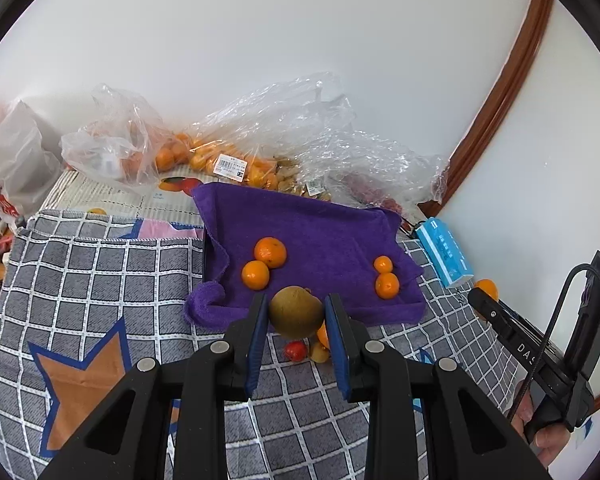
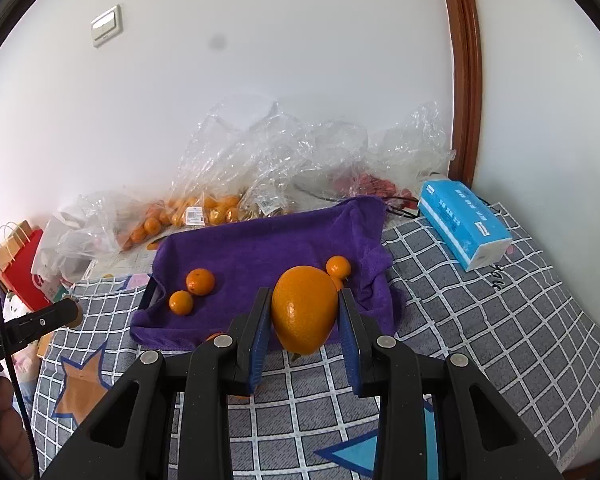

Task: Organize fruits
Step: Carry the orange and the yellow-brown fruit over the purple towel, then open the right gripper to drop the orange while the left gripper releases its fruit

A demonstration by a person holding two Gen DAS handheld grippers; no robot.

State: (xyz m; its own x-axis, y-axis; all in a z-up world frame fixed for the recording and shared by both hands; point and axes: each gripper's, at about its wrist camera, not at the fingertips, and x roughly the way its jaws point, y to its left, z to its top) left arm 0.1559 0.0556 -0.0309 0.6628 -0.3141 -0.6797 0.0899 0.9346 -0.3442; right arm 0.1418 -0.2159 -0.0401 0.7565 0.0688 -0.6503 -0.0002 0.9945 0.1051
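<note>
A purple towel (image 1: 312, 224) carries orange mandarins (image 1: 271, 252). The left tool (image 1: 296, 314), black with blue pads (image 1: 258, 332), grips a brownish-green kiwi (image 1: 296, 312); the right tool (image 2: 305, 312) grips a bright orange (image 2: 304, 308). The cloth (image 1: 100, 272) beneath is grey with a white grid and blue-edged orange stars. The tissue pack (image 2: 464, 224) is light blue.

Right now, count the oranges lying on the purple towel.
4: two touching at the left of the purple towel, orange and orange; two at the right, orange and orange. Held fruit may hide others.

oranges (image 1: 270, 252) on towel (image 1: 320, 232), bags (image 1: 276, 136) behind
</note>
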